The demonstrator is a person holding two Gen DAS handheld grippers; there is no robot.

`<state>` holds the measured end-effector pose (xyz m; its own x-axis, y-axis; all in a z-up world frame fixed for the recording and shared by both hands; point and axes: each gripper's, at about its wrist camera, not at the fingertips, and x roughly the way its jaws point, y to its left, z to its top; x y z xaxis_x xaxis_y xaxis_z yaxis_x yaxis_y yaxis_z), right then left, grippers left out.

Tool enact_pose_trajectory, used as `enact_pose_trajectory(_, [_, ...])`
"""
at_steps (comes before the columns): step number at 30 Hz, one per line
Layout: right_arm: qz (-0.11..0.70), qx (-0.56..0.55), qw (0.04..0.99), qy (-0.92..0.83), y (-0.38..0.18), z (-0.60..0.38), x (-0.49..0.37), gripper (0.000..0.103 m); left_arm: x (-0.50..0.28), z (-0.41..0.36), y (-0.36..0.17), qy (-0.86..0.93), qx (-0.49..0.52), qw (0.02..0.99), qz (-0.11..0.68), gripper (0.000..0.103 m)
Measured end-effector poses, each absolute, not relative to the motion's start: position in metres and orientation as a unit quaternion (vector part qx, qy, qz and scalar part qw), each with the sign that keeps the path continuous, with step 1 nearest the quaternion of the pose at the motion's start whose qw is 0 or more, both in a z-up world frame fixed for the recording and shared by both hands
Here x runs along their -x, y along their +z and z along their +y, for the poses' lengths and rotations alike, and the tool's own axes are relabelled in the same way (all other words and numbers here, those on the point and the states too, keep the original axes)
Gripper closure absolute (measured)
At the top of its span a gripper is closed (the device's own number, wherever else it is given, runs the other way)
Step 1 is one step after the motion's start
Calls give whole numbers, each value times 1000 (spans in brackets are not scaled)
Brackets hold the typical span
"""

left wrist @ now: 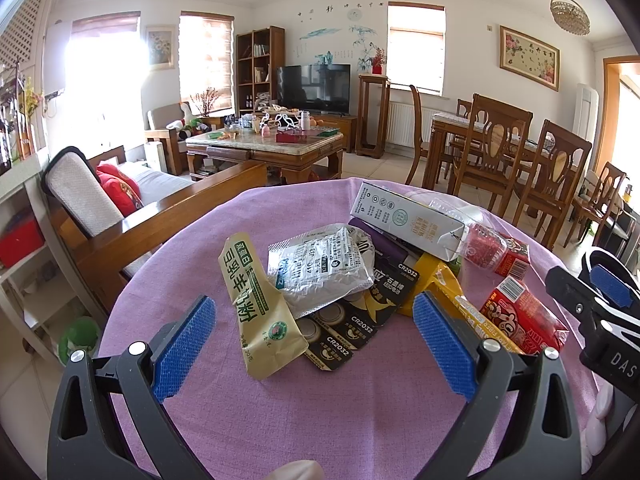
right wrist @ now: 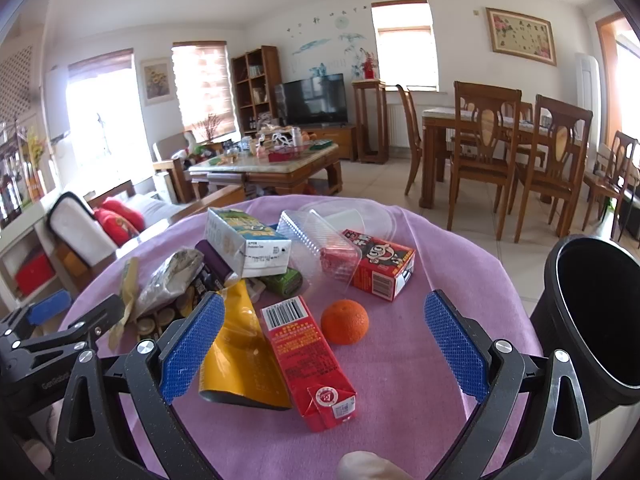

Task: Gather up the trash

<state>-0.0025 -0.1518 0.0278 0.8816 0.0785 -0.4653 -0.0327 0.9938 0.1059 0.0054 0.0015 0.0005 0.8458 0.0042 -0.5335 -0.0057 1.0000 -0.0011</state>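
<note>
Hovering with both the left gripper [left wrist: 314,338] and right gripper [right wrist: 324,342] spread wide, grasping nothing. Lying just beyond on the purple cloth [right wrist: 400,400]: red carton [right wrist: 308,360], orange [right wrist: 345,321], wrappers pile [left wrist: 320,268]. Standing at far right, black bin [right wrist: 592,320].

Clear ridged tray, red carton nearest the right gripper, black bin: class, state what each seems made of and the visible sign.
Clear ridged tray: thin glossy plastic, probably; see-through and ribbed.
Red carton: printed, coated paperboard, it seems; sharp folded edges, barcode.
Black bin: matt moulded plastic, likely; smooth rolled rim.
</note>
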Motion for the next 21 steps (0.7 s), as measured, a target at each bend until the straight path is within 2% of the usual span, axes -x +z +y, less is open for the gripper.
enact_pose_trajectory(15, [242, -49, 969, 29, 28, -153, 2, 5, -5, 3, 1, 2, 6, 960, 279, 5])
enact_pose_trajectory(21, [256, -71, 963, 35, 24, -161, -3, 5, -13, 18, -4, -14, 57, 951, 303, 5])
